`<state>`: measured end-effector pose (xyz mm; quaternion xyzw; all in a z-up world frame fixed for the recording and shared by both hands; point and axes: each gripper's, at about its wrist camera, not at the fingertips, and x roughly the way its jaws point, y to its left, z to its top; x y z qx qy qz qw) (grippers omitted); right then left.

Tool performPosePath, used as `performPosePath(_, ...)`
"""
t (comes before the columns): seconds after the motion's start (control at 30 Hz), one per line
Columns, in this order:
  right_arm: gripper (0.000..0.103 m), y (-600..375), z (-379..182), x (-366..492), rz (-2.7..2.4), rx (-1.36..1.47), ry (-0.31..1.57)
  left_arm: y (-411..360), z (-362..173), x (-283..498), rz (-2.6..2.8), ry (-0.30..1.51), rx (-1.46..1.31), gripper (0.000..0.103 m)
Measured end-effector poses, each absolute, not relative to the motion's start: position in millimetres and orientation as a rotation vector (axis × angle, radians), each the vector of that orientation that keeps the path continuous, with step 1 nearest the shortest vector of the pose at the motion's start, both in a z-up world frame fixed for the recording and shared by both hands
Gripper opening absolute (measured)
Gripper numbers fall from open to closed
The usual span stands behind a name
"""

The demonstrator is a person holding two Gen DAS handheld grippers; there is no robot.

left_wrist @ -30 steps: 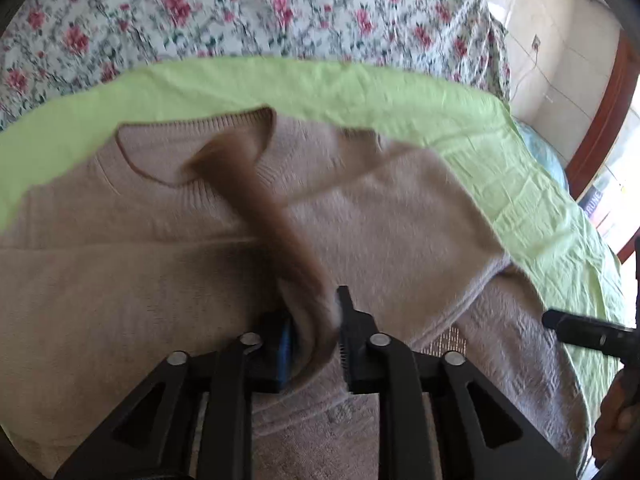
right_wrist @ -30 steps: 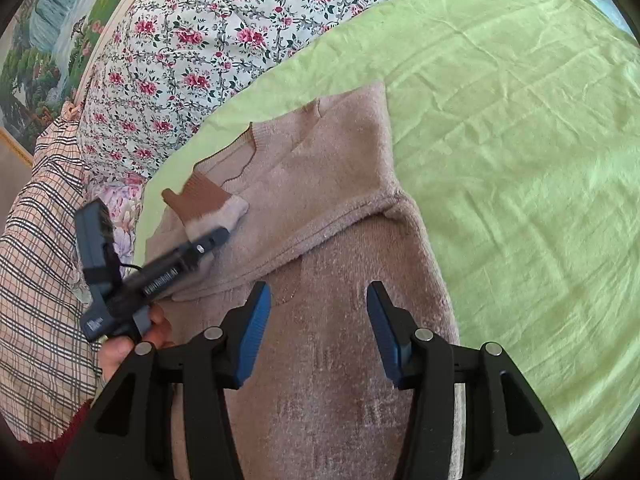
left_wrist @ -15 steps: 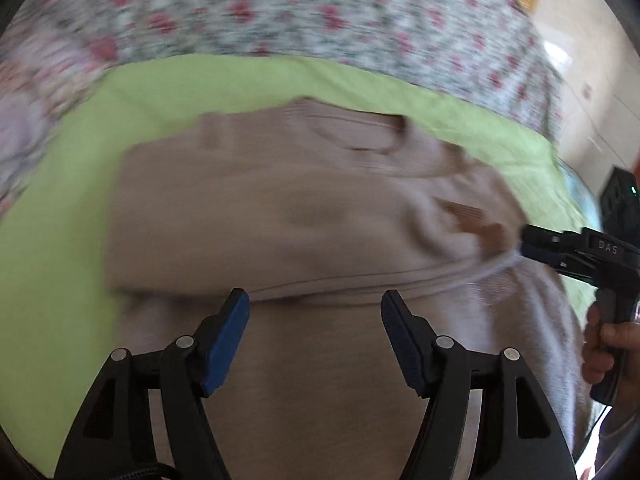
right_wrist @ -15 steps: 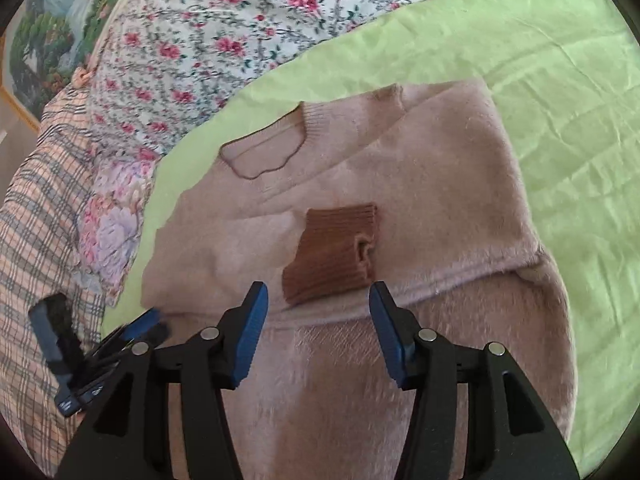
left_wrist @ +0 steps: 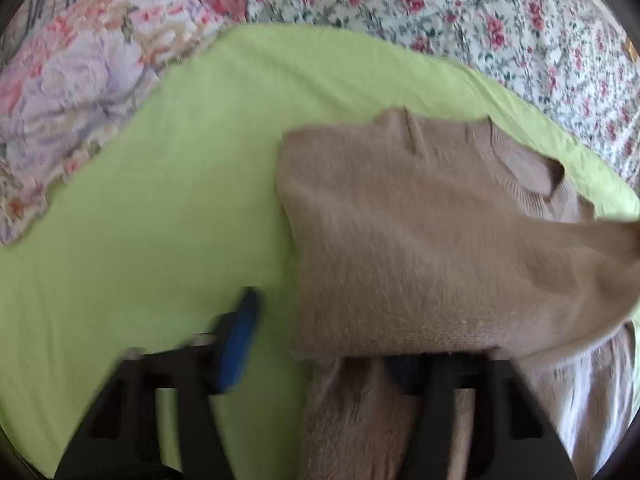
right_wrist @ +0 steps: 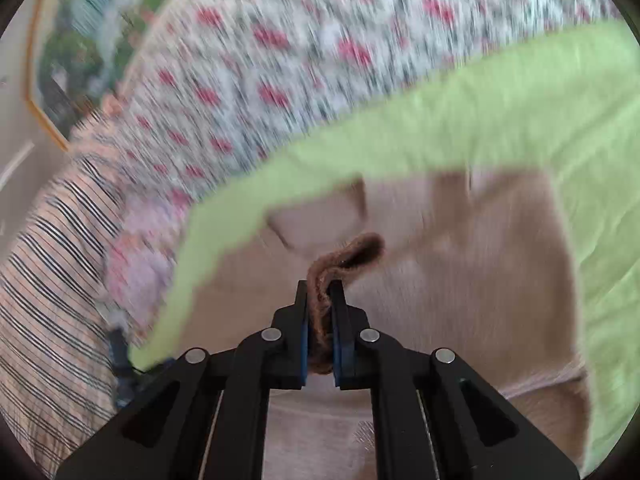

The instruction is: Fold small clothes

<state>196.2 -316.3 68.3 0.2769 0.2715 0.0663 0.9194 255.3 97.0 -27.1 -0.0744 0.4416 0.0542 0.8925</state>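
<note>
A tan knit sweater (left_wrist: 400,232) lies on the green sheet (left_wrist: 160,200), its neckline (left_wrist: 528,172) at the far right. My left gripper (left_wrist: 320,344) is open at the sweater's left edge; its blue left pad (left_wrist: 240,344) shows over the sheet, and the right finger is hidden under the sweater's fabric. In the right wrist view, my right gripper (right_wrist: 320,300) is shut on the brown ribbed sleeve cuff (right_wrist: 344,256), lifted above the sweater body (right_wrist: 460,280). The sleeve stretches off to the right in the left wrist view (left_wrist: 580,260).
A floral quilt (left_wrist: 440,8) lies along the far side of the bed. A pastel floral pillow (left_wrist: 72,92) sits at the far left. A plaid blanket (right_wrist: 52,280) is at the left in the right wrist view. Both views are motion-blurred.
My left gripper let go of the sleeve cuff, opened and swung left to the sweater's edge. My right gripper closed on the brown cuff and lifted it.
</note>
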Motion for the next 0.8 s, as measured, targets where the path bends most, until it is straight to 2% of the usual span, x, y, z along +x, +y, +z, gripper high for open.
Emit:
performPosePath(0.03,0.009,-321.8,76.4,188.3,0.121,0.563,0.522,95.2,-18.6,249.7,0.145,0.877,-0.142,0.030)
performPosePath(0.13,0.009,-345.8,62.3,180.4,0.022,0.524,0.551,86.8,-11.0,231.8,0.150,0.815,-0.099,0.043)
performPosePath(0.27,0.009,-369.2,6.0,191.4,-0.044,0.590,0.696,80.2,-34.8,228.0,0.138,0.899,-0.066,0.038)
performPosePath(0.37,0.009,-368.7,-15.9,195.0,-0.043,0.605,0.747,93.5,-30.6,226.6,0.133,0.888,-0.142,0.037)
performPosePath(0.43,0.009,-367.1,-12.5,194.2,-0.020,0.610,0.731,104.3,-27.9,225.8,0.135,0.882,-0.194,0.037)
performPosePath(0.63,0.009,-356.7,29.4,181.0,0.096,0.558,0.520,116.5,-34.0,228.0,0.120,0.886,-0.308,0.037)
performPosePath(0.8,0.009,-370.3,-11.4,192.4,-0.097,0.508,0.723,113.5,-35.9,229.6,0.128,0.891,-0.283,0.037)
